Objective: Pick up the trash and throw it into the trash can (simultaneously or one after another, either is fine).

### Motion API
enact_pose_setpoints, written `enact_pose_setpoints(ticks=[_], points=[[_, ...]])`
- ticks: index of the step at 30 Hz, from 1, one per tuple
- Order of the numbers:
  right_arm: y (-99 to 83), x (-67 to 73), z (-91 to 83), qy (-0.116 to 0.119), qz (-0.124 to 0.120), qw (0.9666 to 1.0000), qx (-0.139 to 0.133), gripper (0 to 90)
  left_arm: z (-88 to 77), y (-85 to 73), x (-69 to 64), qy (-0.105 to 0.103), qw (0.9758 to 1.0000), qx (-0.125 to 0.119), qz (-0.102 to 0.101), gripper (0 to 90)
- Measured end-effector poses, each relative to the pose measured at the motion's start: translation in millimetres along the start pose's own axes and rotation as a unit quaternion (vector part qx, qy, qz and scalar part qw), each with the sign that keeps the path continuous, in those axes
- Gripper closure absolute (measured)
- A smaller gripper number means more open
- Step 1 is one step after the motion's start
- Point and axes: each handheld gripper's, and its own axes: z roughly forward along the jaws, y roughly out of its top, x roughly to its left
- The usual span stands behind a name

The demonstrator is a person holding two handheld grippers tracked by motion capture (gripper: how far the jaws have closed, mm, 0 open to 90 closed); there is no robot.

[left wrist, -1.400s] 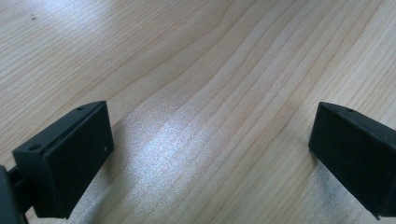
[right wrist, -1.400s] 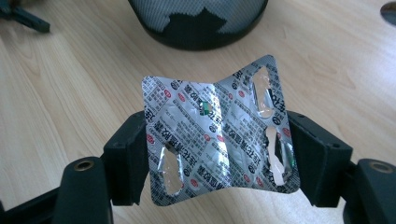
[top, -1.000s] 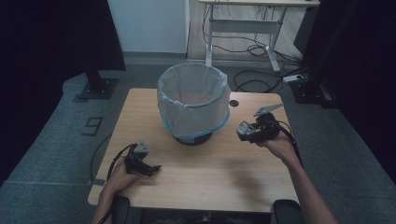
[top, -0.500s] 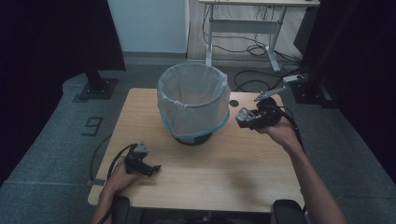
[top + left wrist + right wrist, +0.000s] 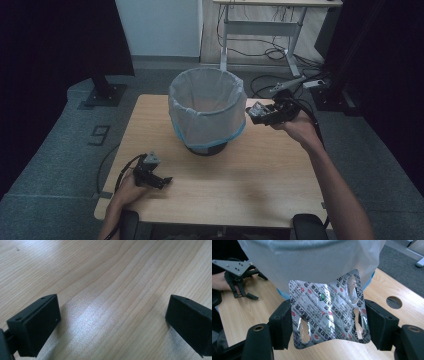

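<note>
A round bin (image 5: 206, 110) lined with a white plastic bag stands in the middle of the wooden table (image 5: 250, 185). My right gripper (image 5: 256, 113) is raised beside the bin's right rim, shut on a silver blister pack (image 5: 329, 311) with red print and torn pockets. The pack stands upright between the jaws, bowed by the squeeze, right in front of the bin's bag (image 5: 312, 262). My left gripper (image 5: 162, 181) rests low on the table near the front left corner, open, with bare wood (image 5: 110, 290) between its jaws. It is also seen far off in the right gripper view (image 5: 239, 281).
A round cable hole (image 5: 394, 302) sits in the table's far right part. Beyond the table are grey floor, a desk frame (image 5: 260, 30) with cables, and dark curtains at both sides.
My right gripper has carried the blister pack up and leftward toward the bin's rim. The left gripper has stayed where it was.
</note>
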Motion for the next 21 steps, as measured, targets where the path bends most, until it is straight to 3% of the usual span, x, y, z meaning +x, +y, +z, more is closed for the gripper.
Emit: enact_pose_setpoints(ticks=[21], points=[[54.2, -1.5, -11.7, -0.014, -0.013, 0.9998, -0.011, 30.2, 0.3, 0.2, 0.5, 0.0, 1.0, 0.0, 0.0, 0.0]])
